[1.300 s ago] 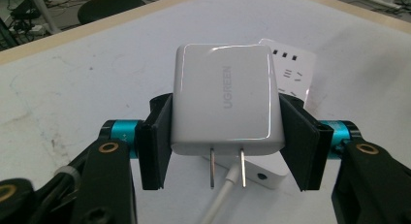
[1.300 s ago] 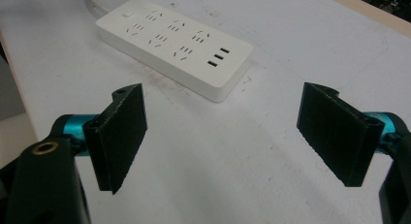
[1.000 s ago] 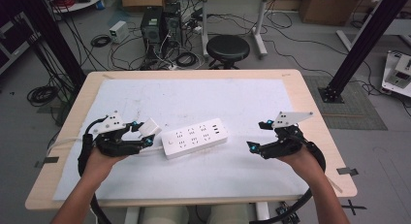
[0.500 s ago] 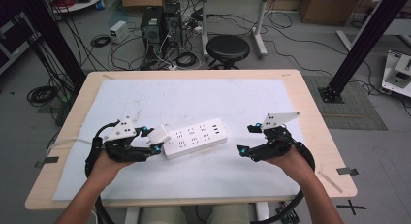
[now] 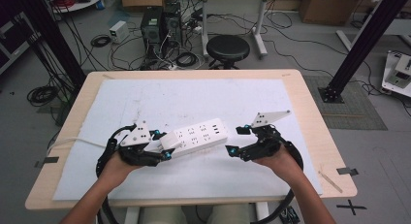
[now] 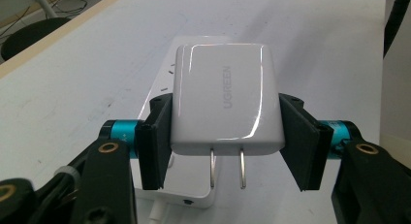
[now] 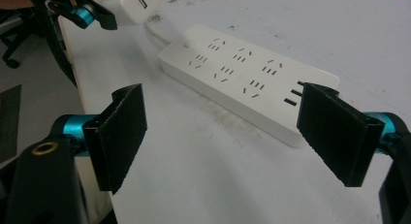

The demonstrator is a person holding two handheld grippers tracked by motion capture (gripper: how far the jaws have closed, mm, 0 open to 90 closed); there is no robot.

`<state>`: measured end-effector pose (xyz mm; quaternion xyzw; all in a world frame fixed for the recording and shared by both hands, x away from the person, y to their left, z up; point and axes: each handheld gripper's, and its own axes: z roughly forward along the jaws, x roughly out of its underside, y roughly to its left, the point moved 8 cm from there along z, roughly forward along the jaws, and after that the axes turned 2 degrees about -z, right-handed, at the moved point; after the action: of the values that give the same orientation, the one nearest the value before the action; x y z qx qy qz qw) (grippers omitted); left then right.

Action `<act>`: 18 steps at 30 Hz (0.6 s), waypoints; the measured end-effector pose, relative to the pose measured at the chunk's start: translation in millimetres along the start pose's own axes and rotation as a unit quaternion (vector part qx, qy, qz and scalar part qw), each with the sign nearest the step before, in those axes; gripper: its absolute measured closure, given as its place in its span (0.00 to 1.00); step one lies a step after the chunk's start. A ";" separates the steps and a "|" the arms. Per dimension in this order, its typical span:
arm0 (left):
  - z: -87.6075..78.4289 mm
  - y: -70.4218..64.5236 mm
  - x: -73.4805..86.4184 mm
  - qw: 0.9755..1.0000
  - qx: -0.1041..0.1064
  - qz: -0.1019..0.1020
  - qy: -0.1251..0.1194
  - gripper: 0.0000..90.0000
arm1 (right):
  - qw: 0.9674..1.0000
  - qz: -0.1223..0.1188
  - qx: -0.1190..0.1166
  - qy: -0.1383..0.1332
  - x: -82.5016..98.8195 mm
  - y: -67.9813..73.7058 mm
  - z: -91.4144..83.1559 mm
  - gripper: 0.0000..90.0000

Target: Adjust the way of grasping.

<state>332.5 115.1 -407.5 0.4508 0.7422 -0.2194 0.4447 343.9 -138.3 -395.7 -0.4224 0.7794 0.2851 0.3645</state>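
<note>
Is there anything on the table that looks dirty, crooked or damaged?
Slightly. The white mat shows dark smudges near its middle, and also beside the power strip. The power strip lies at an angle to the table edge. The charger in the left gripper looks intact, with straight prongs.

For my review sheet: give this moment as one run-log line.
left gripper: shut on white charger, prongs bare | right gripper: open, holds nothing, beside power strip | power strip: flat on table
</note>
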 end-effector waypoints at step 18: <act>18.7 -16.4 -10.9 0.998 0.008 0.064 0.007 0.47 | 0.997 0.028 -0.064 0.009 -15.1 16.2 22.4 0.21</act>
<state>329.1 88.2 -408.8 0.5026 0.7130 -0.1931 0.4491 342.8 -106.8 -394.1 -0.4252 0.7742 0.3412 0.3215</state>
